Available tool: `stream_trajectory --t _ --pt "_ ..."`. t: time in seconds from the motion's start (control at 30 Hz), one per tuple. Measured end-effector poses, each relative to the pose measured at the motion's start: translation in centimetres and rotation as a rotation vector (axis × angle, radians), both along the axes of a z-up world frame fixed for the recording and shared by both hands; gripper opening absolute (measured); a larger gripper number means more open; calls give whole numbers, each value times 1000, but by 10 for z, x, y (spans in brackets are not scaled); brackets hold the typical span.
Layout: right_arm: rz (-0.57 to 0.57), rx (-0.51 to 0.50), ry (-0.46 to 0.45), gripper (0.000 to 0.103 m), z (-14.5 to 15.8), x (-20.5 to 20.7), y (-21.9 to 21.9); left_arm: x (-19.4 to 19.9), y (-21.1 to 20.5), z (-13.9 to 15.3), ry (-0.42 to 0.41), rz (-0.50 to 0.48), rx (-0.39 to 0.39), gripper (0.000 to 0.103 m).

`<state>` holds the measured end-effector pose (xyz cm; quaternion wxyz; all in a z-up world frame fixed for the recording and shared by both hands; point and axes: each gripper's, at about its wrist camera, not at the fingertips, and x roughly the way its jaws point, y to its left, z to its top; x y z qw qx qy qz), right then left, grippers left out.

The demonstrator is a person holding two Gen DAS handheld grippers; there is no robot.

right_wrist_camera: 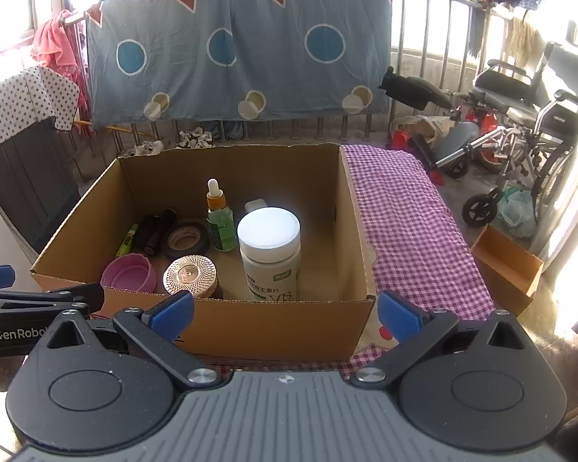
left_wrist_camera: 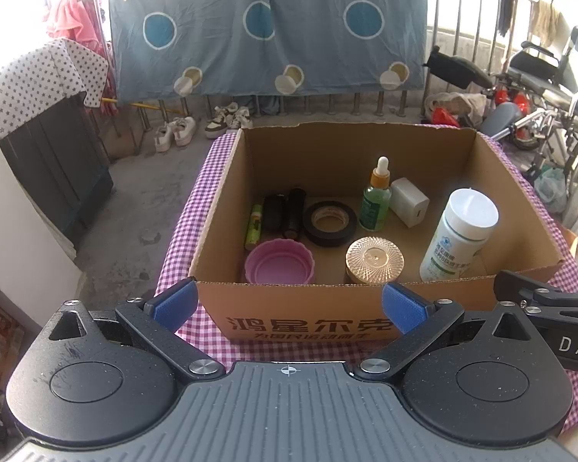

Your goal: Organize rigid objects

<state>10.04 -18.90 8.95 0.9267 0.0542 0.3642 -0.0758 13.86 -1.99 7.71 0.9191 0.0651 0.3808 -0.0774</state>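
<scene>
Beyond both tongs (left_wrist_camera: pixel 287 302), box (left_wrist_camera: pixel 308 319) of objects.

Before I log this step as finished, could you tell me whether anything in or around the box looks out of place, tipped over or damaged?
Nothing stands out. The white bottle, dropper bottle and gold-lidded jar stand upright in the cardboard box, the tape roll lies flat, nothing has spilled, and both grippers are open outside it.

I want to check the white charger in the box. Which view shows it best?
The left wrist view: the charger is fully visible. In the right wrist view, only its top shows behind the white bottle.
</scene>
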Motion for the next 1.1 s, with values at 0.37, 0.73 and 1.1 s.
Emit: stream_trajectory --t 0.37,0.73,1.1 --pt "12 12 29 103 -4 -1 2 -4 1 -1 4 12 18 102" --pt "9 11 30 103 -5 -2 3 -8 0 -2 0 19 22 102" --pt "14 14 18 103 -2 -4 2 -10 0 2 -9 21 22 102"
